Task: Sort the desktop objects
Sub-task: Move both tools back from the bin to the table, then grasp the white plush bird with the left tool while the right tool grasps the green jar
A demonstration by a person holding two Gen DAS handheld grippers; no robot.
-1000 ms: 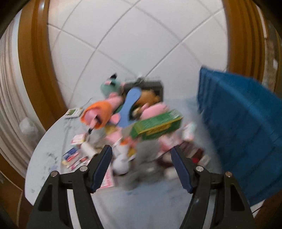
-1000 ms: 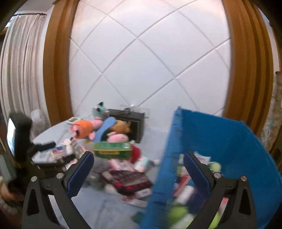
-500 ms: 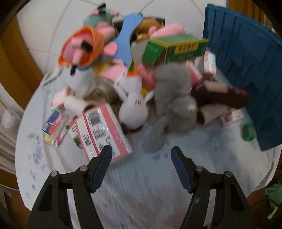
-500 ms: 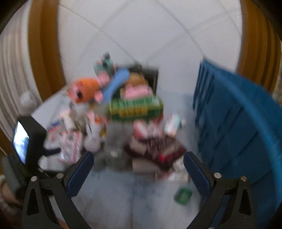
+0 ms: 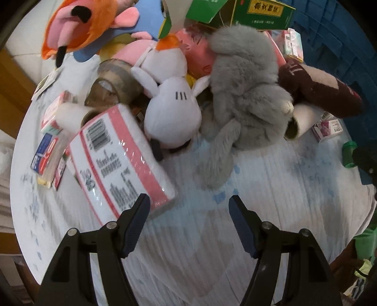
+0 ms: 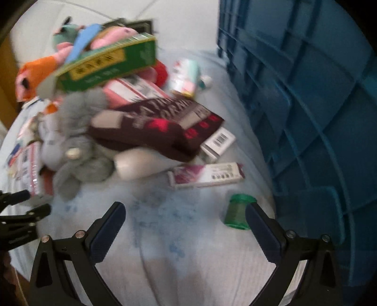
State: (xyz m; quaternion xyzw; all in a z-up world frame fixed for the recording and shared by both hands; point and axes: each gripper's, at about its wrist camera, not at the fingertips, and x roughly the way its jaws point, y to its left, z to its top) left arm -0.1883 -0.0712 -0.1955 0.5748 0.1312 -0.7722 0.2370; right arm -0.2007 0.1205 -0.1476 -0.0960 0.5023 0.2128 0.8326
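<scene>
A heap of toys and boxes covers a round table with a pale cloth (image 5: pixel 271 188). In the left wrist view my left gripper (image 5: pixel 188 202) hangs open over the cloth, just in front of a pink-and-white wrapped pack (image 5: pixel 117 160). Behind it lie a white plush (image 5: pixel 172 113), a grey plush (image 5: pixel 245 94), a green box (image 5: pixel 261 11) and a dark brown plush (image 5: pixel 322 91). In the right wrist view my right gripper (image 6: pixel 186 209) is open above bare cloth, with a small green cup (image 6: pixel 238 211) beside its right finger. Nothing sits between either pair of jaws.
A blue plastic crate (image 6: pixel 306 94) stands at the table's right side. A purple-and-white box (image 6: pixel 207 175), a white tube (image 6: pixel 141 164), tape rolls (image 5: pixel 113 80) and small packets (image 5: pixel 47 155) lie about. The left tool (image 6: pixel 18 216) shows at the right wrist view's left edge.
Both grippers have dropped and tipped down from facing the wall to looking onto the table. The heap now looms close, and the jaws kept their width.
</scene>
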